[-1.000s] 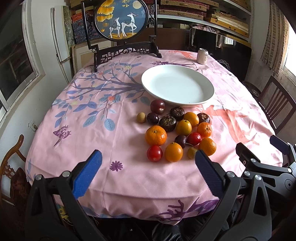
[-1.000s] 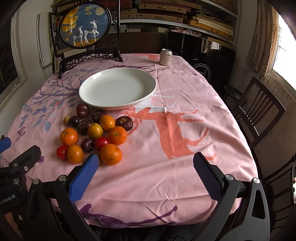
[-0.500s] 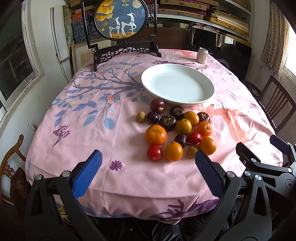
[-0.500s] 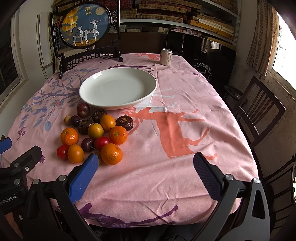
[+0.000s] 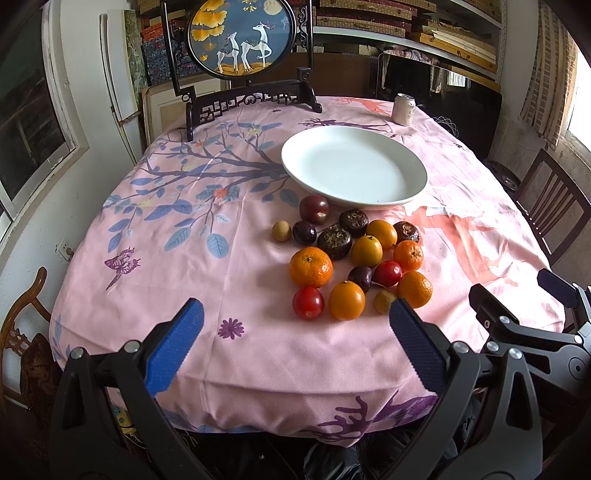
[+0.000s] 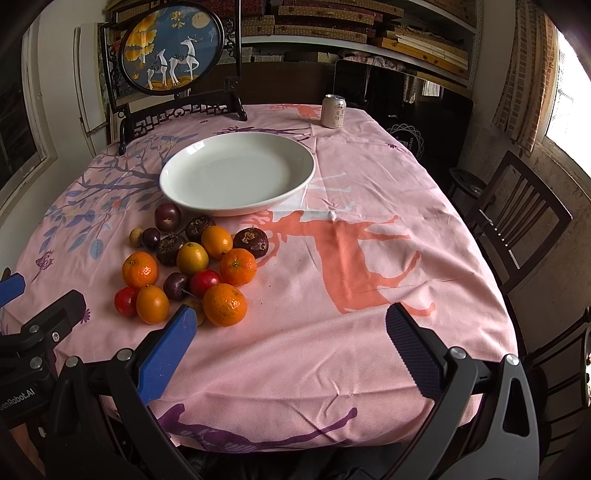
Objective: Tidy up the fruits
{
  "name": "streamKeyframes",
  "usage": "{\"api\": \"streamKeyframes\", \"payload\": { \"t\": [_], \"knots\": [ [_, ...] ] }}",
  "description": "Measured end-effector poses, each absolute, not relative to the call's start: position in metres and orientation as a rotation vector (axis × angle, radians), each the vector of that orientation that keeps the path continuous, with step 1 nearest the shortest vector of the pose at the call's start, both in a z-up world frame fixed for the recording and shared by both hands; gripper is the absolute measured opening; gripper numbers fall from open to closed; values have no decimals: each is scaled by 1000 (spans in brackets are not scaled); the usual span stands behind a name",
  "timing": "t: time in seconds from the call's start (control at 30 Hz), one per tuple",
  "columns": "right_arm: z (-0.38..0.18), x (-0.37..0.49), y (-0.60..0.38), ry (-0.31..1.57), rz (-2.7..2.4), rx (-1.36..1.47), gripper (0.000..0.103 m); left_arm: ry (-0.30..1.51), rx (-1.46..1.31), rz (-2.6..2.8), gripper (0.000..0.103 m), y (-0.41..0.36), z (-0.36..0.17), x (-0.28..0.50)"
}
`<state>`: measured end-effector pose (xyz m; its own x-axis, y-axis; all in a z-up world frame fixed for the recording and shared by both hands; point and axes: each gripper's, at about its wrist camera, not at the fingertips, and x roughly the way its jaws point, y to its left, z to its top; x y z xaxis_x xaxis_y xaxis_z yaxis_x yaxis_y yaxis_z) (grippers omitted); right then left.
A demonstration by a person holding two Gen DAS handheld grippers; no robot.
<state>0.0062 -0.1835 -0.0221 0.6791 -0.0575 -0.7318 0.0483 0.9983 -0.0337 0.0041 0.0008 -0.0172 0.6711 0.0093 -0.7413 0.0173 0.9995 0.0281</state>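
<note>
Nothing has moved; my left gripper (image 5: 295, 328) and right gripper (image 6: 288, 332) hang spread, empty. Nudging the fruits (image 5: 351, 258) could roll them past the plate (image 5: 354, 170).

At the far end of your table, on the pink tablecloth (image 5: 229, 325), a round deer picture (image 5: 242, 37) stands upright in its dark carved stand (image 5: 251, 101). A drink can (image 6: 333, 111) stands upright near the far right edge, well apart from it. Off your right side stands a wooden chair (image 6: 517, 218), with stacked shelves (image 6: 369, 22) behind.
</note>
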Motion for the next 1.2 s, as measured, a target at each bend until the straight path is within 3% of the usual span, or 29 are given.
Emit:
{"api": "streamKeyframes", "payload": {
  "t": [0.73,1.03,1.07,1.1,1.13,1.2],
  "knots": [
    [-24,6,-182,829,-57,-13,102,838,35,-1,101,0,-21,4],
    [-60,26,-172,903,186,40,102,885,65,59,101,32,-48,5],
    [-63,29,-172,904,222,64,99,908,58,58,101,37,-54,7],
    [-66,32,-172,903,239,74,86,939,44,56,101,42,-61,8],
    [-69,37,-170,914,240,65,80,966,27,52,101,46,-68,10],
    [-78,47,-166,950,260,57,73,1003,-5,42,101,53,-76,13]
  ]
}}
